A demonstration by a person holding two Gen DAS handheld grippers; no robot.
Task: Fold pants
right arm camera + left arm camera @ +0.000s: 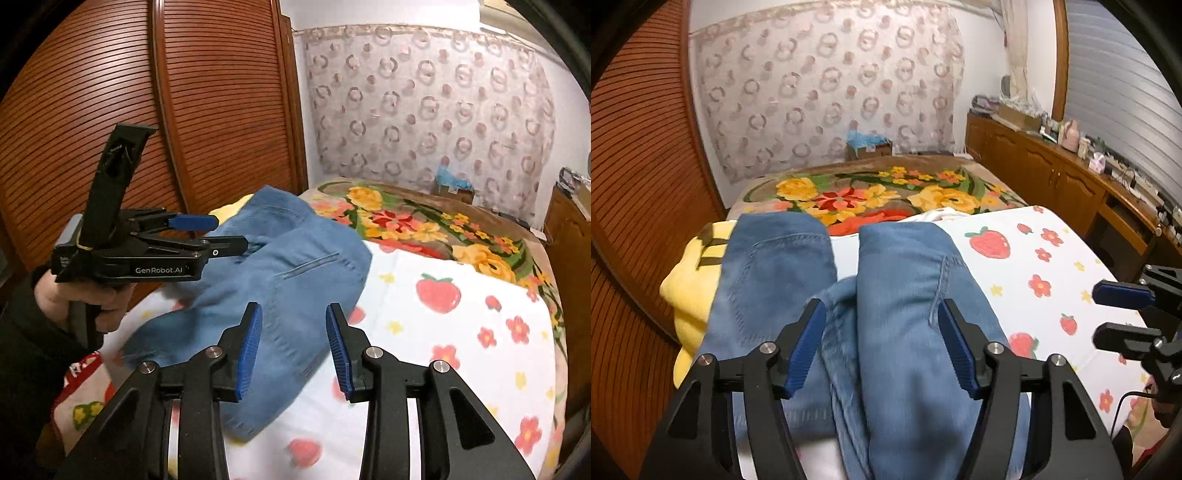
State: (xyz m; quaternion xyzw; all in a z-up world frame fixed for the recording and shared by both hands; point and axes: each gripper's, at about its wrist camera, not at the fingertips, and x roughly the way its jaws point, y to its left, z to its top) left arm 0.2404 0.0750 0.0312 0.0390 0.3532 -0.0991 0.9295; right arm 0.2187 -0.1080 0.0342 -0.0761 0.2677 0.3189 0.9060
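Blue denim pants (897, 295) lie bunched on a white strawberry-print sheet (1034, 266), two folded humps side by side. My left gripper (881, 314) is open just above the pants, fingers astride the right hump's near part, holding nothing. In the right wrist view the pants (295, 266) lie ahead, and the left gripper (225, 232) hovers open at their left edge. My right gripper (293, 314) is open and empty over the near end of the pants; it also shows at the right edge of the left wrist view (1108, 314).
A yellow cloth (690, 284) lies left of the pants. A floral blanket (886, 195) covers the far bed. A slatted wooden wardrobe (184, 110) stands at the left, a wooden cabinet (1052, 173) with clutter at the right.
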